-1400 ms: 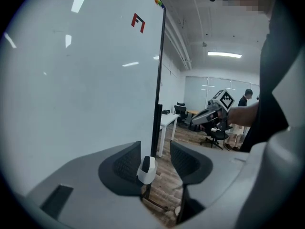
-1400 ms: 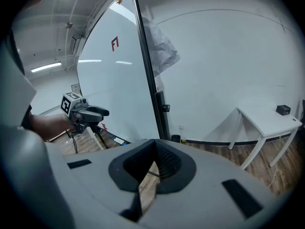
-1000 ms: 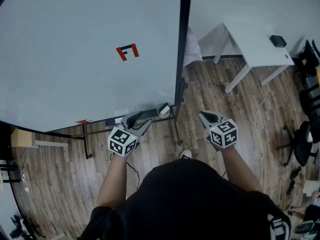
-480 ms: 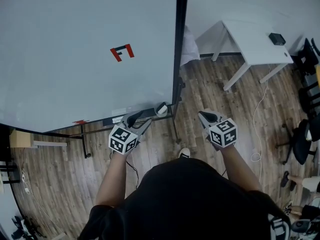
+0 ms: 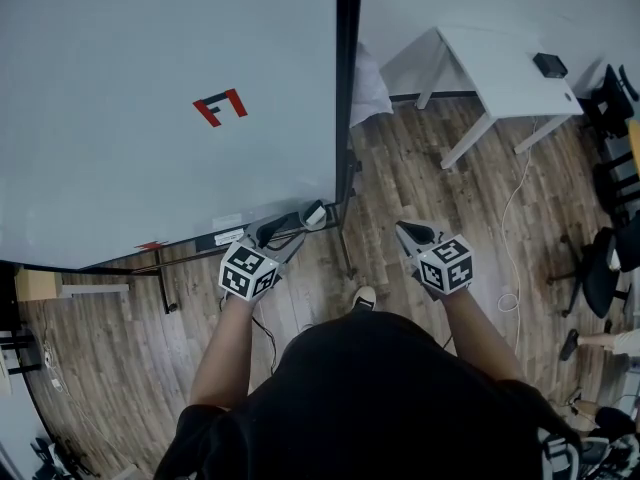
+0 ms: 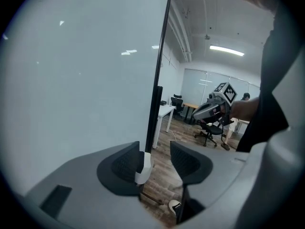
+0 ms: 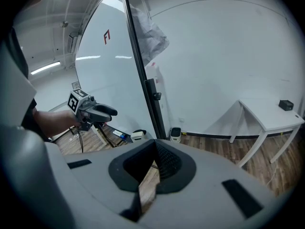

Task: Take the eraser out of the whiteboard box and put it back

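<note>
The left gripper (image 5: 282, 234) has pushed forward toward 12 o'clock, up to the tray at the foot of the whiteboard (image 5: 150, 88). Its jaws are spread, nothing clamped. The white eraser (image 5: 314, 213) lies in the whiteboard box (image 5: 287, 222), at the gripper's 1 o'clock, and in the left gripper view sits just against the inner face of the left jaw. The approach looks nearly done and closing comes next. The right gripper (image 5: 410, 234), at 3 o'clock and well apart, is clenched on nothing.
</note>
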{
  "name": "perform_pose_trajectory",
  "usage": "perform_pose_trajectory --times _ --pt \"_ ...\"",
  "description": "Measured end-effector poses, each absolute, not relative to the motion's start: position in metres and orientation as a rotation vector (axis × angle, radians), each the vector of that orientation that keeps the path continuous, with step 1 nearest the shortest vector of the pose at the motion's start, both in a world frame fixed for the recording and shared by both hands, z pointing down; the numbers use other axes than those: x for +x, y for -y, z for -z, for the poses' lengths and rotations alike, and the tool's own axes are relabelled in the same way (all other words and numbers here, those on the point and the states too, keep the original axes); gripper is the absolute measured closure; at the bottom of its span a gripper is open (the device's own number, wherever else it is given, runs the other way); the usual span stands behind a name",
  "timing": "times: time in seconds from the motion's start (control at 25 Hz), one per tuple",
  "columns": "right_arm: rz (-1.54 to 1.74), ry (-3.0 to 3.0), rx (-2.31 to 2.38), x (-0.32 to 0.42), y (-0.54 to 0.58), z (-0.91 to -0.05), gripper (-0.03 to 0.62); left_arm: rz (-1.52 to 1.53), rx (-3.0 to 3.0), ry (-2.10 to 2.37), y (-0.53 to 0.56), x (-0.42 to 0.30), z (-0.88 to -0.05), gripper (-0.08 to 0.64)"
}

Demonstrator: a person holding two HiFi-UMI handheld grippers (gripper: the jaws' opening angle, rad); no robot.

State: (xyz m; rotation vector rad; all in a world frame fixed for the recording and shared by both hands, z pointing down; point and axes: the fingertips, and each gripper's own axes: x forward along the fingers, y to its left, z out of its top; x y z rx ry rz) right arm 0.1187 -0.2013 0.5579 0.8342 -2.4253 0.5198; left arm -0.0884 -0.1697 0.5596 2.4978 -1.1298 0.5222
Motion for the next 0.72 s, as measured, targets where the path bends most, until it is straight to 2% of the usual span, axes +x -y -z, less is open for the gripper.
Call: perform_pose_trajectory --times 0.72 --pt "-0.595 2.395 0.83 0.13 0.209 -0.587 0.597 -0.591 2.452 1.062 0.196 -0.068 -0.607 0.359"
